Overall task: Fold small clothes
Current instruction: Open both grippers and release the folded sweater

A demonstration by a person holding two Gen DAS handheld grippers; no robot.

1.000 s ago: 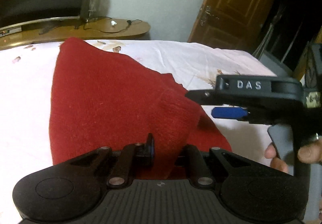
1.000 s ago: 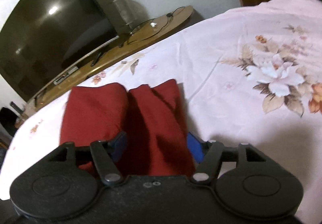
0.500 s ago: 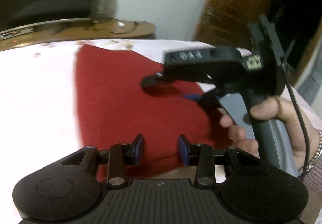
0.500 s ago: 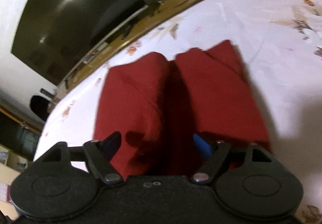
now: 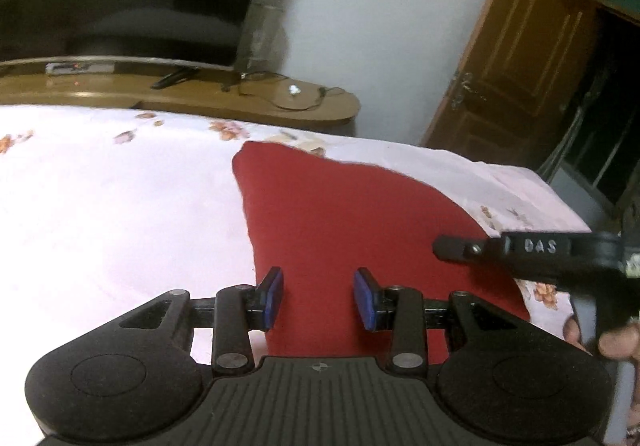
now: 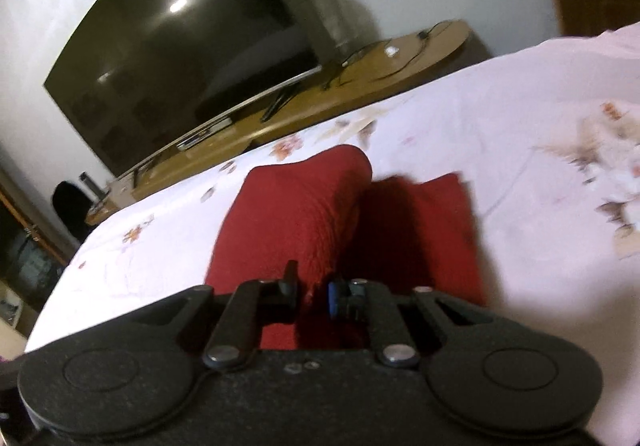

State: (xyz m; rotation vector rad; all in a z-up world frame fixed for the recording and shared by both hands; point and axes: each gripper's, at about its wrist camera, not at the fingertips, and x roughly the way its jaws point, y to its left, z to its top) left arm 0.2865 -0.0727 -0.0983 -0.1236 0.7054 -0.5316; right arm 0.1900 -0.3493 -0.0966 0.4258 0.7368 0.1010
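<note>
The red garment (image 5: 352,221) lies on the bed (image 5: 100,197), part-folded, toward the bed's far edge below the TV stand (image 5: 248,101). Since a second ago the left tool (image 5: 318,296) has released: its pads now stand spread above the near hem, gripping nothing. The right tool (image 6: 313,292), spread until a moment ago, is closing on a raised ridge of the cloth; red fabric sits between its pads (image 6: 292,280). Judgement: the grasp has passed to the right hand for the next fold. Legible writing: "DAS", embossed on the right tool body (image 5: 540,246).
</note>
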